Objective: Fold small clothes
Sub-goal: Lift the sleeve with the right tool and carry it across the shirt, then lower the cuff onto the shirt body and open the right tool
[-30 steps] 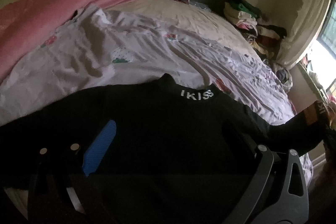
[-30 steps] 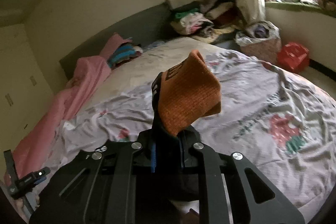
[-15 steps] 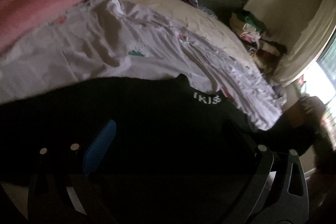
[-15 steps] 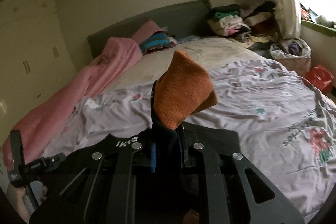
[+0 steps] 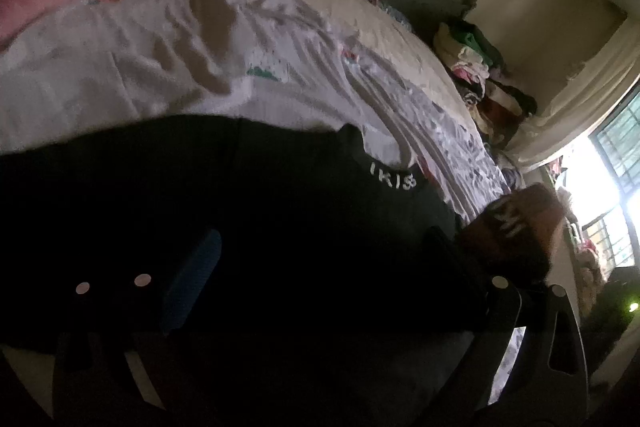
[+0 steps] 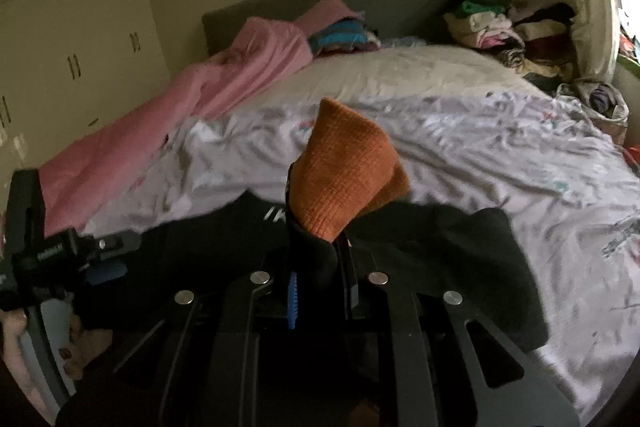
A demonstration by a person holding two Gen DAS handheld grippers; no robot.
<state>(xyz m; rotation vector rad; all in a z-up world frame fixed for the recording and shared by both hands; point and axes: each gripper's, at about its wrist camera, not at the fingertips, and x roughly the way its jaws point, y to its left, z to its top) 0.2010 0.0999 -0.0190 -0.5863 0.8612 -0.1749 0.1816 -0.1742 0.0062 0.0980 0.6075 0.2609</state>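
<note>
The right gripper (image 6: 316, 291), clamped on the orange cuff (image 6: 344, 171) of the black top's (image 5: 280, 227) sleeve, holds it above the body spread crosswise on the bed (image 6: 500, 147), while the left gripper (image 5: 320, 287) apparently stands wide over the cloth.

Dim, motion-blurred fisheye views; glare from the window (image 5: 608, 187), foreground lost in shadow.
</note>
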